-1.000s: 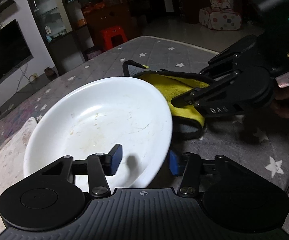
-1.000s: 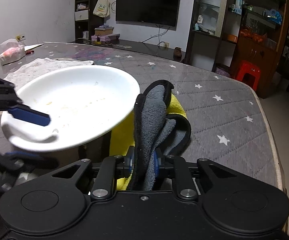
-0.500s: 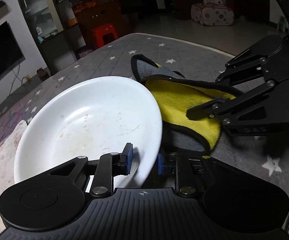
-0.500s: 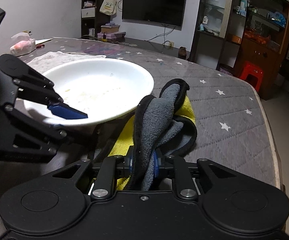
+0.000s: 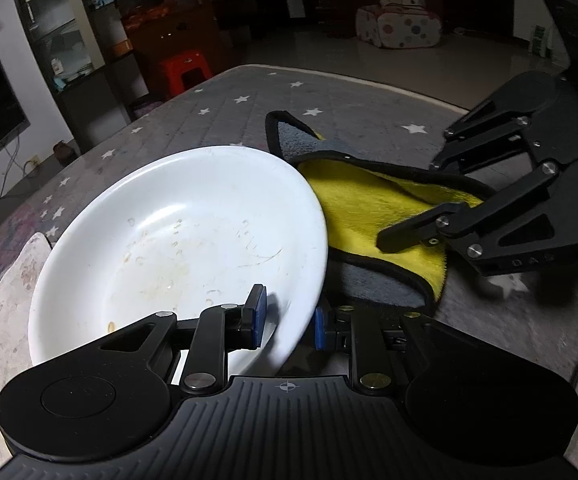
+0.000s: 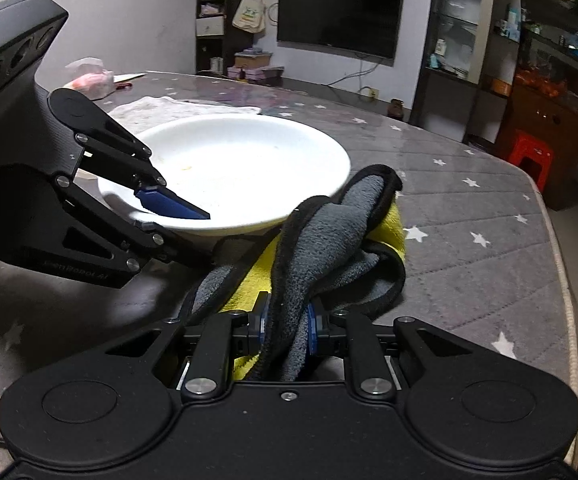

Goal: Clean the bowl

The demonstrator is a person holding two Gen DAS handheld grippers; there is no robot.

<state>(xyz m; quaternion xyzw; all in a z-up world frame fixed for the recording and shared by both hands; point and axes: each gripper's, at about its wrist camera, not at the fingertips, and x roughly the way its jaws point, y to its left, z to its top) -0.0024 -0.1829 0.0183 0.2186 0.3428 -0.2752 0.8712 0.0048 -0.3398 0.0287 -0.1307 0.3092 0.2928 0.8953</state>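
My left hand-held gripper (image 5: 287,320) clamps the bowl (image 5: 177,240) rim; my right one (image 6: 287,326), clenched on the cloth (image 6: 321,240), sits lower right of it.

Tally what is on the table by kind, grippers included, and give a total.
White bowl: 1
Yellow and grey cloth: 1
Pale patterned mat: 1
Plastic bag with something pink in it: 1
Grippers: 2, left gripper and right gripper
Total: 6

I see a dim room: wall-mounted television (image 6: 339,18), dark glass-fronted shelving (image 6: 545,40), a red plastic stool (image 5: 183,70), pale tiled floor (image 5: 429,68).
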